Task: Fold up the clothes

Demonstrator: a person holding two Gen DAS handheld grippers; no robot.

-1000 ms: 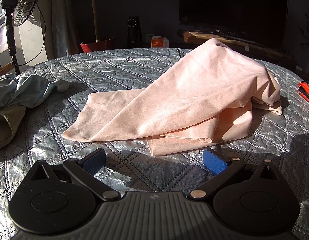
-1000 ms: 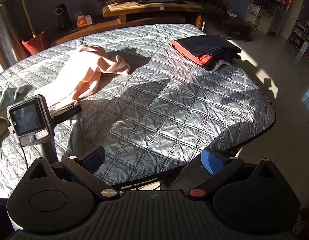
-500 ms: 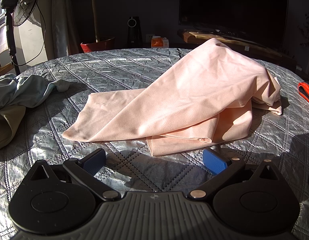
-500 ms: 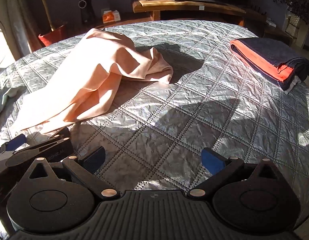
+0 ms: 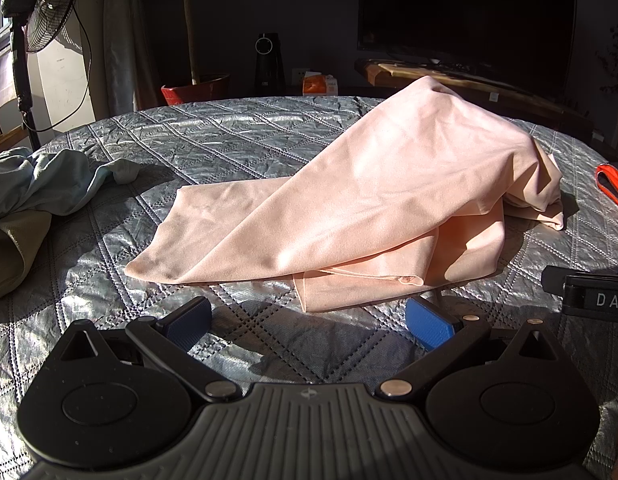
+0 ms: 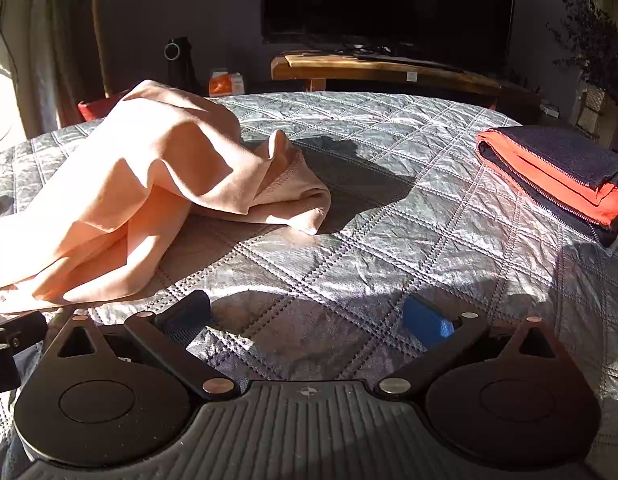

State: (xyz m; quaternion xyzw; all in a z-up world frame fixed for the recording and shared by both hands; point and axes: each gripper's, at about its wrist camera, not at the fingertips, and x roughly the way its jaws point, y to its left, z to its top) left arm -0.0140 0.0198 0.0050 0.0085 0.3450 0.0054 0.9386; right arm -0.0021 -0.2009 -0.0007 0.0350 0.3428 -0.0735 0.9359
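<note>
A rumpled peach-pink stretch garment lies heaped on the silver-grey quilted counter, its hem nearest the viewer. This garment is the landmark. The left claw hovers just before that near hem, blue pads spread wide and holding nothing. The right claw sits to the garment's right over bare quilt, equally wide and empty. Left of the garment is a crumpled pale-green and beige cloth pile; well to its right rests a folded charcoal-and-orange zip garment, apparently done. The step in hand looks like the approach to pick the peach piece up. Next, each claw likely needs to close on a separate hem corner, then lift and spread the bunched fabric flat before any fold.
</note>
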